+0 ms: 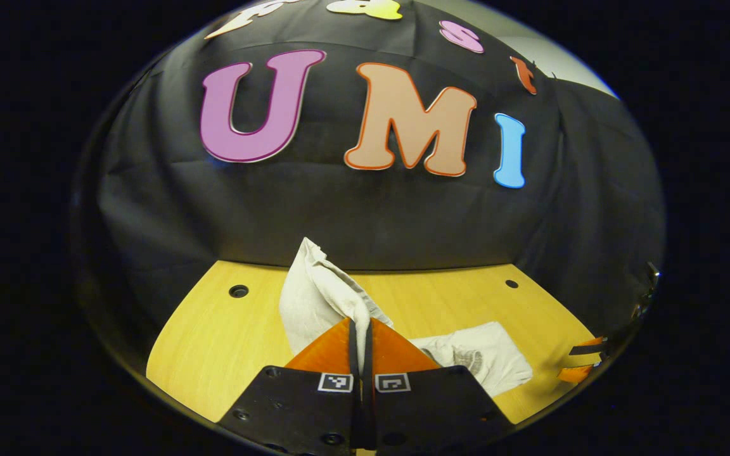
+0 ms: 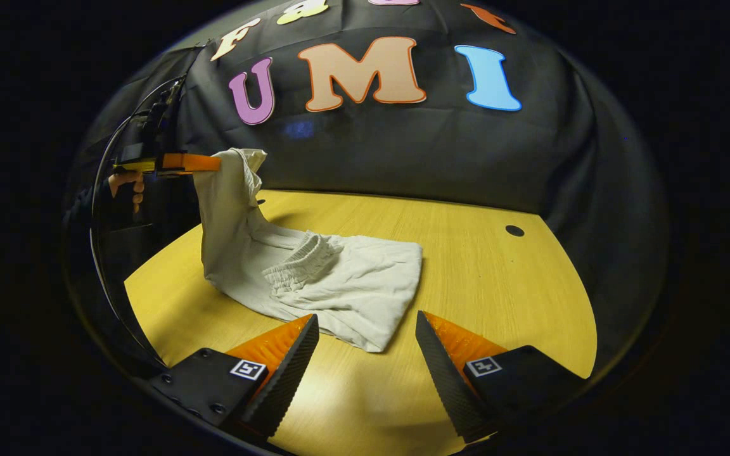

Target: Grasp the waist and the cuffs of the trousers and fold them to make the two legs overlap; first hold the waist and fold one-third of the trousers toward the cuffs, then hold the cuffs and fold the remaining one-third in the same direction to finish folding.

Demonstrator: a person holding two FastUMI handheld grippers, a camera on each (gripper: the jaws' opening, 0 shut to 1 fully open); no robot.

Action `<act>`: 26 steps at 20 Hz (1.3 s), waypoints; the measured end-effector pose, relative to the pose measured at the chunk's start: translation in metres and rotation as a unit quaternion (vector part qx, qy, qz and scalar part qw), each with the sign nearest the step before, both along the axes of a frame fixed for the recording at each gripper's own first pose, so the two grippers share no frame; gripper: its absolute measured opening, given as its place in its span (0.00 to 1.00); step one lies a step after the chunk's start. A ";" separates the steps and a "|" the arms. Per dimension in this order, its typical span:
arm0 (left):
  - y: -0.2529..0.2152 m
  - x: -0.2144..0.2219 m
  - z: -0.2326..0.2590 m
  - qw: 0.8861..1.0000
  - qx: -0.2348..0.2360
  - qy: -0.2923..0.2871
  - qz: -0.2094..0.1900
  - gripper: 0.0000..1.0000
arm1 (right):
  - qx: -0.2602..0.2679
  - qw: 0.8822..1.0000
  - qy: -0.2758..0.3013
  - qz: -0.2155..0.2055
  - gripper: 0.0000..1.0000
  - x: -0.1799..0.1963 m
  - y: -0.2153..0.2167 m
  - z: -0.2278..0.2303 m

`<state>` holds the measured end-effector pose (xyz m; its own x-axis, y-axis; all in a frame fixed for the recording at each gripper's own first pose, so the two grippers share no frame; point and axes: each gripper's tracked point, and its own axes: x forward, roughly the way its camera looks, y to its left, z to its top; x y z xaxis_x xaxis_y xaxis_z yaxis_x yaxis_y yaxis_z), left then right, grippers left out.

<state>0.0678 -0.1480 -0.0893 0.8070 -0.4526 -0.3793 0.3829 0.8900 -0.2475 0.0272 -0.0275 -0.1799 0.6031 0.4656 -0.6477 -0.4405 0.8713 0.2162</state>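
**No legible writing on the objects**

Small square black-and-white coded markers are carried on the left gripper, and a like pair on the right gripper; no letters or numbers can be made out on them; a faint dark print is seen on the crumpled off-white cloth trousers, too blurred to be read.

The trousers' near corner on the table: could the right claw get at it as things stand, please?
Probably yes: the right claw is open, and the trousers lie just ahead on the table with nothing between.
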 end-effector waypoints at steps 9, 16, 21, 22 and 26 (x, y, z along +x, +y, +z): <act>-0.109 -0.013 0.017 0.997 0.002 -0.013 -0.081 0.00 | -0.001 1.000 0.002 -0.028 0.97 -0.008 -0.049 0.000; -0.181 -0.032 0.003 0.991 0.010 -0.005 -0.137 0.00 | -0.002 1.000 0.007 -0.028 0.97 -0.014 -0.068 -0.004; -0.228 -0.066 -0.036 0.985 0.015 0.019 -0.172 0.00 | 0.005 1.000 0.015 -0.024 0.99 -0.017 -0.074 -0.007; -0.233 -0.075 -0.046 0.984 0.019 0.024 -0.178 0.00 | 0.008 1.000 0.014 -0.024 0.99 -0.016 -0.074 -0.007; -0.242 -0.102 -0.079 0.983 0.035 0.038 -0.179 0.00 | 0.019 0.999 0.010 -0.025 0.98 -0.011 -0.073 -0.002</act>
